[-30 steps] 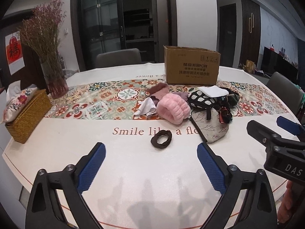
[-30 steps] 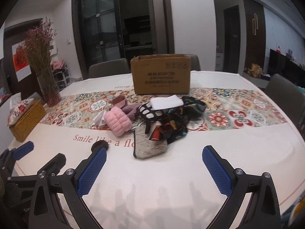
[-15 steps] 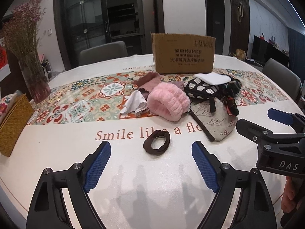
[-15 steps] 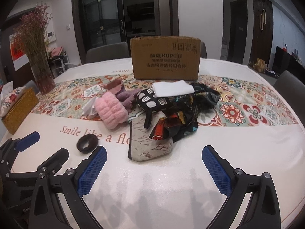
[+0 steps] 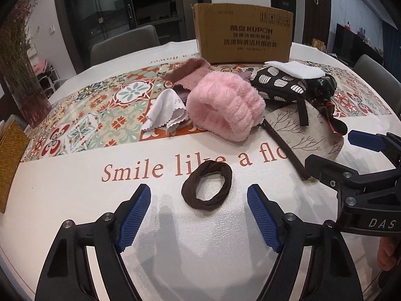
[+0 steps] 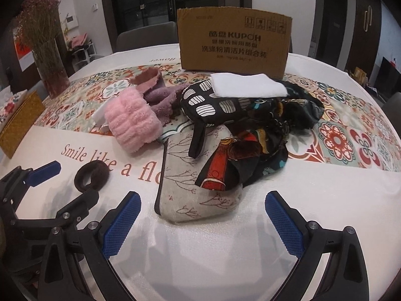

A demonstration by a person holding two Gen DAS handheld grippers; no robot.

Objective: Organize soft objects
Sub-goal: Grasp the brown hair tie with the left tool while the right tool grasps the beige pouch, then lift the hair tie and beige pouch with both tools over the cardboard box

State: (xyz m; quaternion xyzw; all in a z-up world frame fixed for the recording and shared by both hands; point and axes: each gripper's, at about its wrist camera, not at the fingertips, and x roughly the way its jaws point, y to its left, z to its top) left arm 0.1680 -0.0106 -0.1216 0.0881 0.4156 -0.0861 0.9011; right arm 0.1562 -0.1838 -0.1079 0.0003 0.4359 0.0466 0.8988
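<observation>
Nearest the left wrist camera, the left gripper (image 5: 198,215) hung spread wide and empty above the white desk (image 5: 75,200), its blue ribbed pads (image 5: 134,219) apart. Just beyond its fingertips, roughly centred between them, lay a dark brown fabric hair band coiled into a ring (image 5: 207,189), flat on the desk and overlapping the lower edge of the red printed lettering (image 5: 140,169).

The right gripper (image 6: 203,223) was likewise spread wide with nothing between its blue pads (image 6: 120,227), low over the desk. Directly ahead of it sat a beige linen pouch printed with thin branches (image 6: 190,188), its near end between the two fingertips in the right wrist view.

On the pouch's far half rested a dark patterned scarf with red and teal patches (image 6: 253,155), bunched up. Behind that sat a black pouch with white striped ovals (image 6: 213,102), its black strap trailing over the linen one, and a folded white cloth (image 6: 246,87) lay on top of it. To the left lay a fluffy pink headband (image 5: 225,107), with a small white scalloped cloth (image 5: 165,111) beside it and crumpled mauve fabric (image 5: 188,74) behind.

Farthest back on the tiled floral runner (image 5: 100,110) stood a brown cardboard box (image 5: 243,37), upright.
</observation>
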